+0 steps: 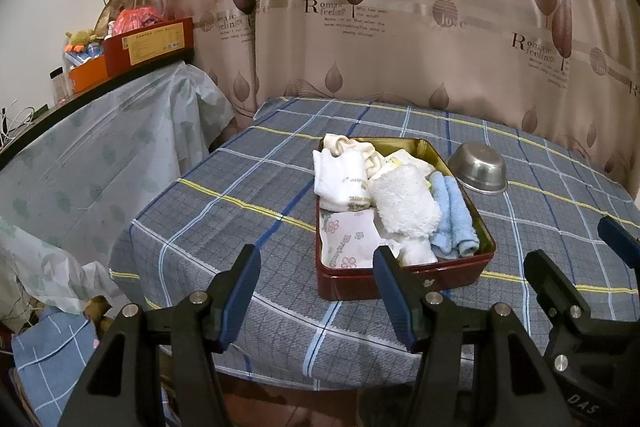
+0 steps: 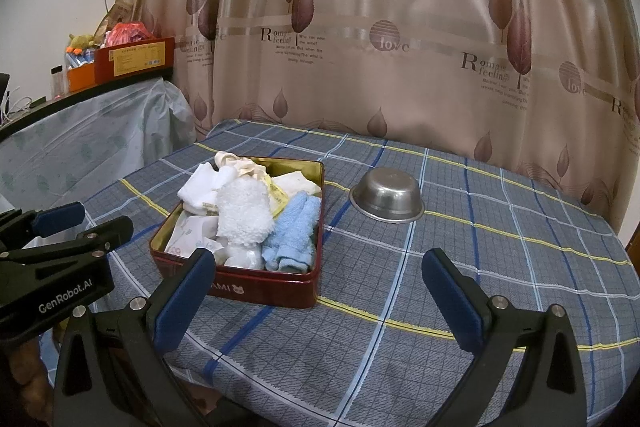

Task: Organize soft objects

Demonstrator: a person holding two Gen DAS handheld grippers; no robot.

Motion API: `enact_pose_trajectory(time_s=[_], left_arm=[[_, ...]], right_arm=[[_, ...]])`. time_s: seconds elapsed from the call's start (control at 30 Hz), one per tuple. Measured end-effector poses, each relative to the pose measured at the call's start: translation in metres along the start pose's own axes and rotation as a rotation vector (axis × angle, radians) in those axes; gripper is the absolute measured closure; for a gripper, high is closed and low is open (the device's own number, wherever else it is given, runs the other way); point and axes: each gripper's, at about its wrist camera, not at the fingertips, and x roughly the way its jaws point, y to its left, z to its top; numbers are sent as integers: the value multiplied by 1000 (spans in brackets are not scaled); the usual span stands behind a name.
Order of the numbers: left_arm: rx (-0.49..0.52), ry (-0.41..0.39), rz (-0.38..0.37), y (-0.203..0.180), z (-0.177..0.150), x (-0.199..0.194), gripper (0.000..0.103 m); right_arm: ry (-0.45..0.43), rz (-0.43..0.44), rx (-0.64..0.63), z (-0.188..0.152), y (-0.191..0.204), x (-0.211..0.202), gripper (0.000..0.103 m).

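Your left hand-held gripper (image 1: 316,291) hangs nearest you over the front edge of the bench (image 1: 248,203), its blue-padded fingers spread apart and grasping nothing. Your right hand-held gripper (image 2: 316,287) is likewise released, fingers wide, with only plaid cloth between them. Each one shows at the edge of the other's view, so you are holding them side by side, apart from each other.

Just beyond the left fingertips sits the dark red tin (image 1: 400,279), lid off, resting on the plaid cloth. From the right wrist view it lies ahead and to your left. The soft things are all inside it: a folded light blue towel (image 1: 454,219) along the right wall, a fluffy white towel (image 1: 404,203) piled on top just beside it, a printed floral cloth (image 1: 348,239) at the near left, and folded white cloths (image 1: 340,179) heaped toward the far left corner, rising above the rim.

Past the tin, near its far right corner, a steel bowl (image 2: 387,195) lies upside down on the bench. Behind everything hangs a leaf-print curtain (image 2: 360,27).
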Motion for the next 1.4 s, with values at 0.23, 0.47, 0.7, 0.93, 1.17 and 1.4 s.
enact_pose_trajectory(time_s=[0.23,0.47,0.7,0.93,1.17,1.4], left_arm=[[0,-1,1,-1,-1,0,43],[2,2,1,0,-1,0,43],[1,7,-4,1,0,2,43],[1,8,-5,0,0,2,43],[5,10,-4,0,0,3,43],[5,9,-2,-1,0,3,43]], right_arm=[[0,1,0,0,0,0,0],[0,1,2,0,0,0,0],[1,1,2,0,0,0,0],[1,0,1,0,0,0,0],[-1,-1,0,0,0,0,0],[0,-1,1,0,1,0,0]])
